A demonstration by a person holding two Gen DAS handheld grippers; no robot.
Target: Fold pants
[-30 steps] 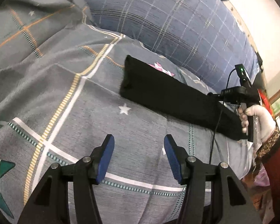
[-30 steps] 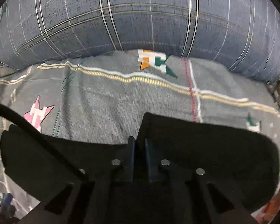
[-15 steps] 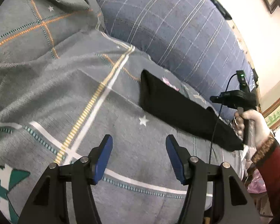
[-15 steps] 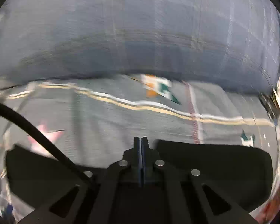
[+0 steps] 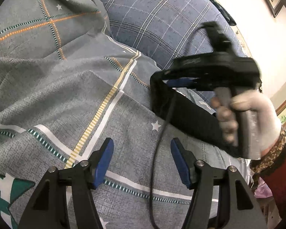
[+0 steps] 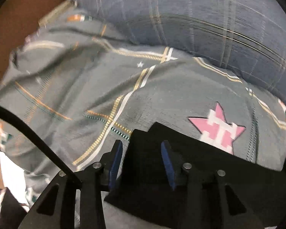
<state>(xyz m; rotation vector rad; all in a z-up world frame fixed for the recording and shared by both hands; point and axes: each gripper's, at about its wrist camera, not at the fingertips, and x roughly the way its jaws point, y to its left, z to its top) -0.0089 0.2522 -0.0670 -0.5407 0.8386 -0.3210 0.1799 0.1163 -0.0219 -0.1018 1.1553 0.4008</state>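
The black pants (image 5: 190, 114) lie folded into a long narrow strip on the grey patterned bedspread (image 5: 66, 95). My left gripper (image 5: 142, 154) is open and empty, hovering over the bedspread near the strip's left end. My right gripper (image 6: 142, 152) is open, its blue pads either side of the strip's left end (image 6: 181, 162). In the left wrist view the right gripper (image 5: 173, 80) hovers at that end, held by a white-gloved hand (image 5: 257, 118).
A large blue plaid pillow (image 5: 162, 15) lies behind the pants along the back of the bed. A second grey patterned pillow (image 5: 38, 19) sits at the back left. The right gripper's black cable (image 5: 158, 143) hangs across the bedspread.
My right gripper has opened, letting go of the pants, and swung left along the strip to its left end. My left gripper has drawn back slightly, staying open.
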